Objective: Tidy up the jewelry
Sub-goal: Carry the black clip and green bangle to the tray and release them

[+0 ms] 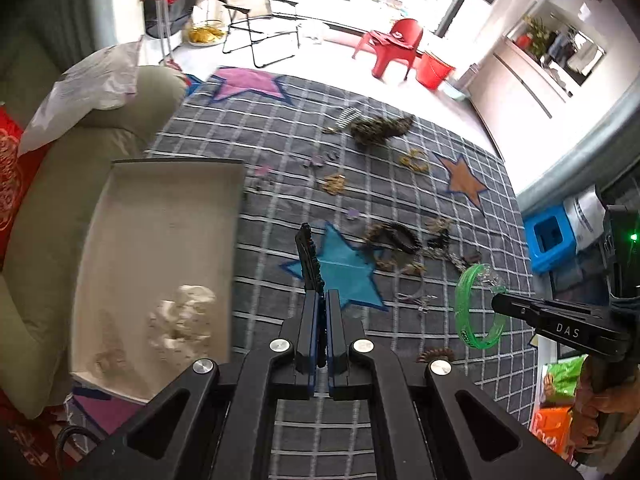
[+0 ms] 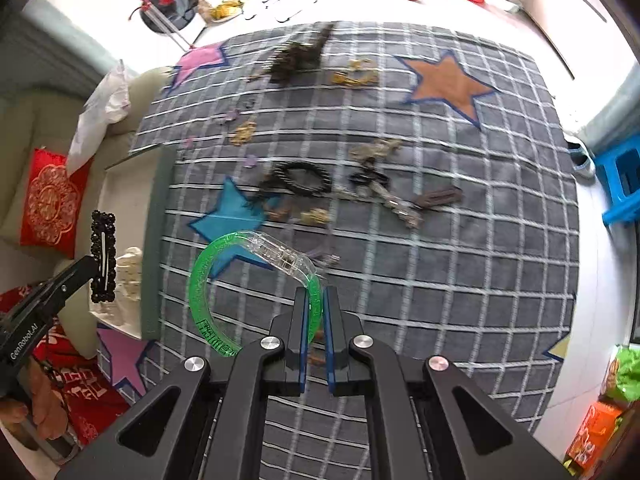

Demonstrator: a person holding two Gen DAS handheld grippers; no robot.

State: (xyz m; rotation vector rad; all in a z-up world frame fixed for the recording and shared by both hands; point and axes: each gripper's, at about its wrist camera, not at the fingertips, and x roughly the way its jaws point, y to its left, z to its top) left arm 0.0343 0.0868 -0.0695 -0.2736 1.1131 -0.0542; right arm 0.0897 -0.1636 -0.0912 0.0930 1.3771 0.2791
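A black beaded hair clip [image 2: 103,257] stands upright, pinched at its lower end between the clenched jaws of the left gripper [image 1: 322,300], held up in the air over the edge of an open white box [image 1: 120,216] that lies at the left side of the grey checked blanket [image 1: 280,128]. The right gripper [image 2: 316,300] has its jaws clamped on the rim of a green and clear plastic bangle [image 2: 224,280], which hangs out to the left of its fingers, lifted clear of the blanket. Both grippers point steeply downward, well apart from each other, the left one beside the box and the right one over the blanket's near half. The person's left hand [image 2: 44,408] wraps the left gripper's handle low at the edge of the right wrist view; fingers of the right hand [image 1: 596,404] show on the other handle. Inside the box lies a white lumpy piece [image 1: 182,316]. Across the blanket, more jewelry is scattered: a dark beaded bracelet [image 2: 304,178], gold pieces [image 2: 354,74], and a dark tangled heap [image 2: 298,56] near the far edge
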